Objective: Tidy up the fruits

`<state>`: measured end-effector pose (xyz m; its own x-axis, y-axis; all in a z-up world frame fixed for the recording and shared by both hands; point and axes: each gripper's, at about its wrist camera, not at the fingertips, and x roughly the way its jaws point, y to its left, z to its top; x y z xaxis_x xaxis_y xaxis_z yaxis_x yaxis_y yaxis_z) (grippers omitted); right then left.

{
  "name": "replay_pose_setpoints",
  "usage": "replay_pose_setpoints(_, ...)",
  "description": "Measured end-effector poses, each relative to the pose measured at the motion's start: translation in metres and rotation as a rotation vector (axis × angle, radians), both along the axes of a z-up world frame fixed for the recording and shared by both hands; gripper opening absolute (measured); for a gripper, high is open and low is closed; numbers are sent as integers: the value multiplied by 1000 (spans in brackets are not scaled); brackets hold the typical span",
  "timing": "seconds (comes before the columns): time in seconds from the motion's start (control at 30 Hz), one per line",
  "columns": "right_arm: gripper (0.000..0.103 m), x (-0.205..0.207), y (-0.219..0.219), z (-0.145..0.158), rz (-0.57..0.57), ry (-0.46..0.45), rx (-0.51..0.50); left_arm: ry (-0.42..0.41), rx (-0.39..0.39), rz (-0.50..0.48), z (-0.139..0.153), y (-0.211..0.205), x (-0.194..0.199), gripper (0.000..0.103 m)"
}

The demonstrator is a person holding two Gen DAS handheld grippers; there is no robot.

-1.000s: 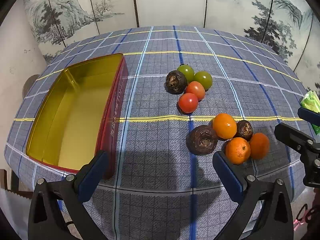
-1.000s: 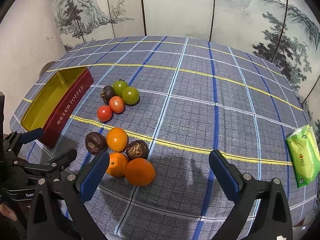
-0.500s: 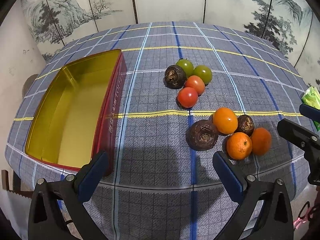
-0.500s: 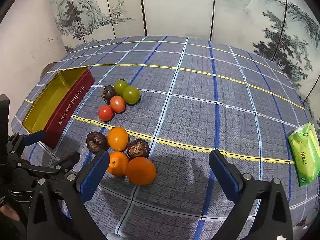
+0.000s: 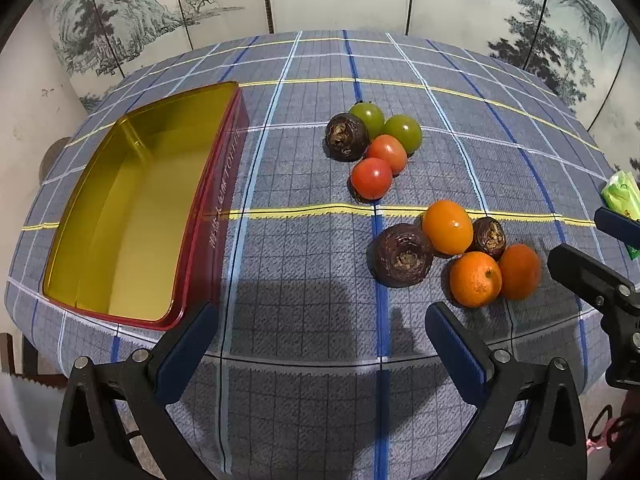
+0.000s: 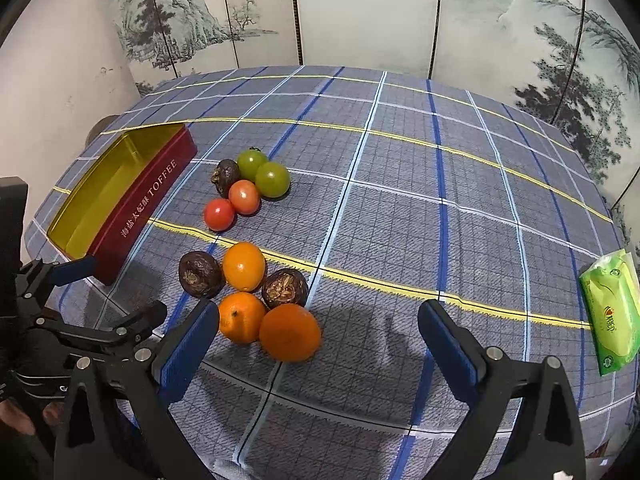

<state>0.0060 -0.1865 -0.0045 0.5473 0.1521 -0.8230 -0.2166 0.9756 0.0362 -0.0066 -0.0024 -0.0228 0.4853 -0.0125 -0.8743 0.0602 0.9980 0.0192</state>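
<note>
A red toffee tin (image 5: 224, 184) with an empty gold inside lies at the left; it also shows in the right wrist view (image 6: 152, 196). A far cluster holds two green tomatoes (image 5: 403, 133), two red tomatoes (image 5: 372, 178) and a dark brown fruit (image 5: 346, 136). A near cluster holds three oranges (image 5: 475, 284) (image 6: 290, 332) and two dark brown fruits (image 5: 403, 255). My left gripper (image 5: 320, 344) is open and empty, above the cloth near the front edge. My right gripper (image 6: 318, 340) is open and empty, just in front of the near cluster.
The round table wears a blue plaid cloth (image 6: 400, 200). A green wipes packet (image 6: 612, 312) lies at the right edge. A painted folding screen (image 6: 360, 12) stands behind the table. Each gripper shows at the side of the other's view.
Both views have drawn back and risen a little, so the fruit sits slightly farther off. Nothing on the table has moved, and both grippers stay open.
</note>
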Motion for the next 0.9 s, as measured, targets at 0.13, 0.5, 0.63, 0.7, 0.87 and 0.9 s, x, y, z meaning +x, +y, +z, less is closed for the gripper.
replay_pose_setpoints(0.13,99,-1,0,0,1,1,2,-4,3,-3,0,-1,-2,102)
replay_pose_setpoints(0.5,91,-4,1,-6,27,22,-5,-10,18,-8,2,-2,-3,102)
replay_pose_setpoints(0.63,86,-4,0,-8,38,32,-7,-14,17,-10,2,0,-5,102)
replay_pose_setpoints(0.7,80,-4,0,-10,44,44,-3,-20,14,-15,3,1,-6,102)
replay_pose_setpoints(0.87,67,-5,0,-19,62,82,3,-25,5,-25,5,0,-7,102)
replay_pose_setpoints(0.9,64,-5,1,-21,68,90,5,-26,2,-29,5,0,-7,102)
